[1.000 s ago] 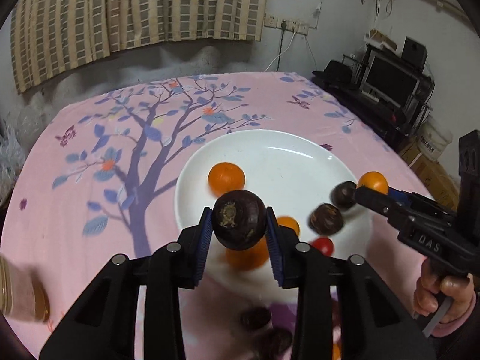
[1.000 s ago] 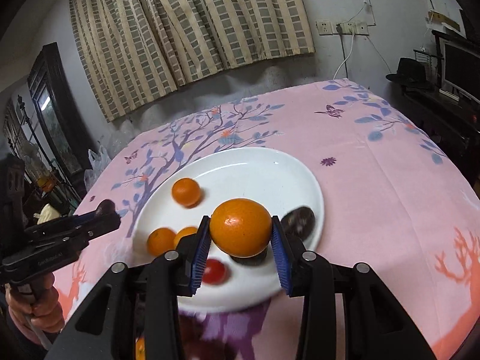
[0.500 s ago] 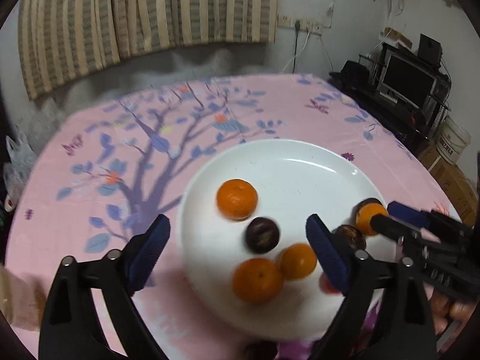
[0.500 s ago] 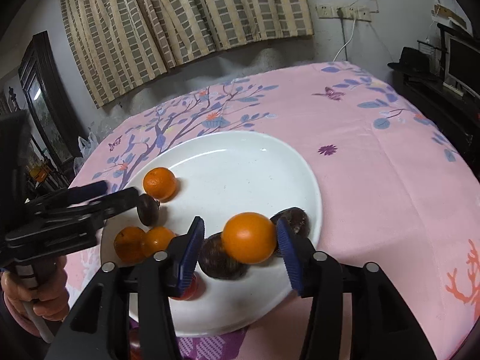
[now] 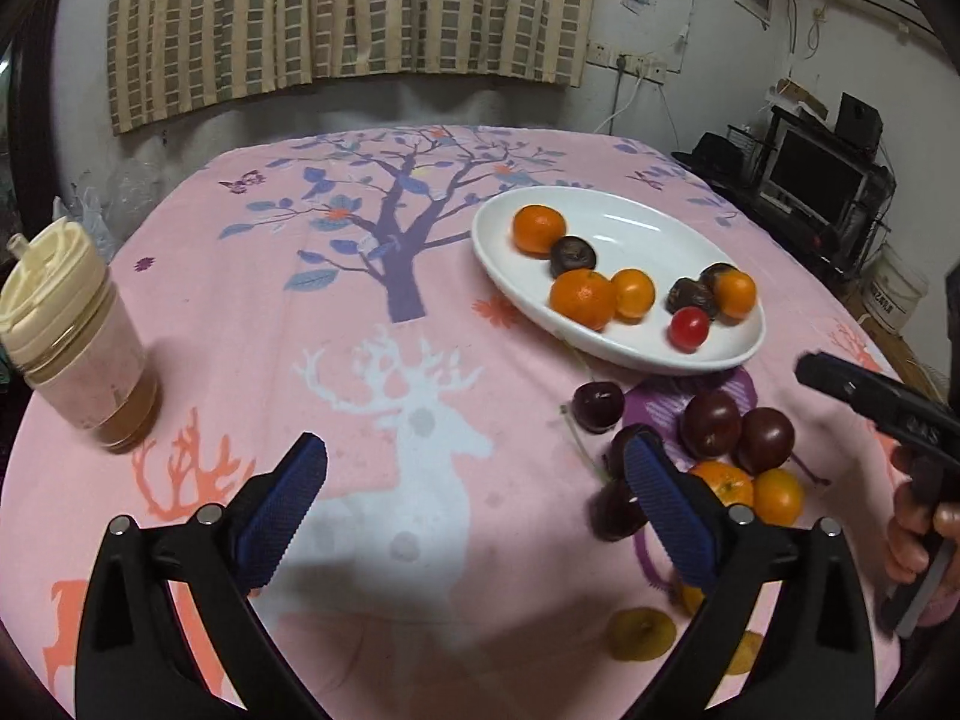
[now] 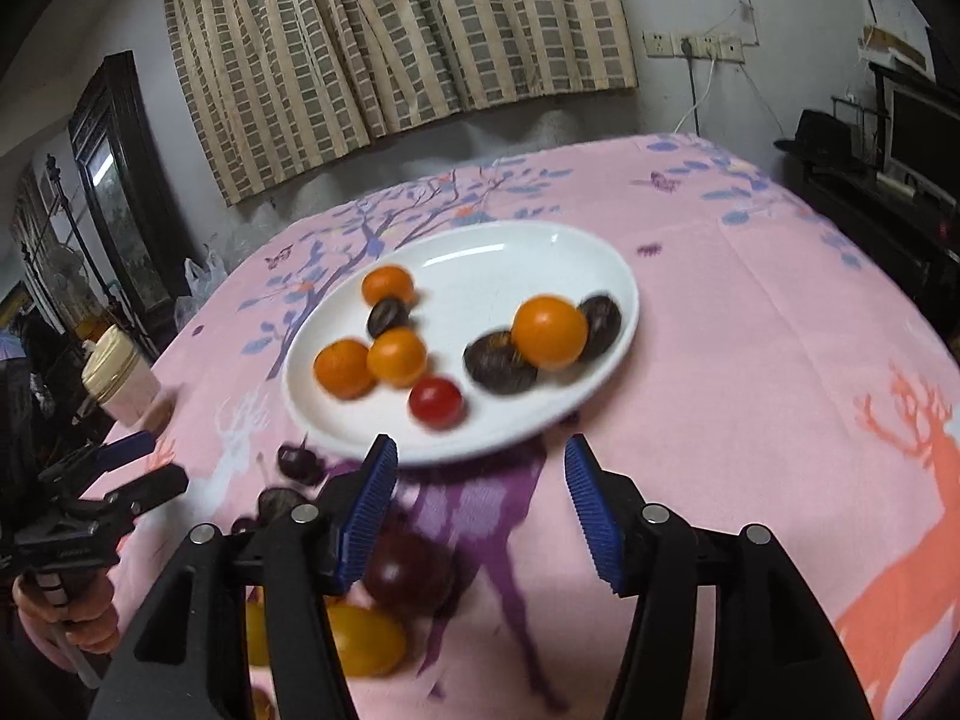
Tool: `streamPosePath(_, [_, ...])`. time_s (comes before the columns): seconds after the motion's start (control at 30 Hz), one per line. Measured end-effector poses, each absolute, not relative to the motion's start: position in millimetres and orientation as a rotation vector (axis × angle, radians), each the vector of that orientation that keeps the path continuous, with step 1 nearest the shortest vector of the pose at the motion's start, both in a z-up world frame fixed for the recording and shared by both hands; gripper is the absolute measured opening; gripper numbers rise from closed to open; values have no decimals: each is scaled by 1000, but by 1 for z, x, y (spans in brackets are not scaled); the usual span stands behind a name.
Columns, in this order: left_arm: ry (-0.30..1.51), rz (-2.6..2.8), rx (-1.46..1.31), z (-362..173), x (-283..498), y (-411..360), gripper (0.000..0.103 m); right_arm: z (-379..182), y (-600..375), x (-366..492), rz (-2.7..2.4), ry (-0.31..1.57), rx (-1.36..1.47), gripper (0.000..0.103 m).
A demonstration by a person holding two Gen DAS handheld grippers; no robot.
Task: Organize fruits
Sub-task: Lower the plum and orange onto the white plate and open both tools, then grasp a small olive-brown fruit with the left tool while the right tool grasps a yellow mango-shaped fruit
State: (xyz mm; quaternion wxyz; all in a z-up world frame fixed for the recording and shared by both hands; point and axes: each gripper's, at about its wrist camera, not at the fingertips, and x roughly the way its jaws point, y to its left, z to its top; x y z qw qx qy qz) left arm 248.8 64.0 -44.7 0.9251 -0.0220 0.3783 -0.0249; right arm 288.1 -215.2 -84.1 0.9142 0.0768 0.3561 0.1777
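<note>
A white oval plate (image 5: 606, 213) (image 6: 492, 252) on the pink tablecloth holds several oranges, dark fruits and a red cherry tomato (image 5: 688, 327) (image 6: 436, 401). Loose dark plums (image 5: 711, 423) (image 6: 408, 567), a cherry (image 5: 597, 407) and small oranges (image 5: 777, 496) lie on the cloth in front of the plate. My left gripper (image 5: 477, 501) is open and empty, low over the cloth, left of the loose fruit. My right gripper (image 6: 480, 498) is open and empty, just in front of the plate's near rim.
A lidded jar (image 5: 69, 336) (image 6: 120, 375) stands at the table's left. A yellow fruit (image 6: 360, 639) lies near the front edge. A TV stand (image 5: 822, 192) is beyond the table's right side. The curtained wall is behind.
Both grippers opened, dropping the dark fruit and the orange onto the plate. Both then pulled back toward the table's front.
</note>
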Motion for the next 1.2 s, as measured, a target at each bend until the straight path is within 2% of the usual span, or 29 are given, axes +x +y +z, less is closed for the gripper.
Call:
streamPosePath(0.17, [773,-23,-42,-45,242,69,98,-84,-203,249,395,734,163,60])
streamPosePath(0.3, [759,-28,-78,-38,237,77,98,-96,-187,236,371,806,113,60])
streamPosePath(1.1, [755,-24,-132,-37,227,91,98,-115,-156,249,394,930,31,59])
streamPosePath(1.13, [755,-25,-132,-37,226,91,98,-115,-156,249,393,930,29,59])
streamPosePath(1.2, [753,-24,-131,-36,226,91,98,-115,-155,249,393,934,25,51])
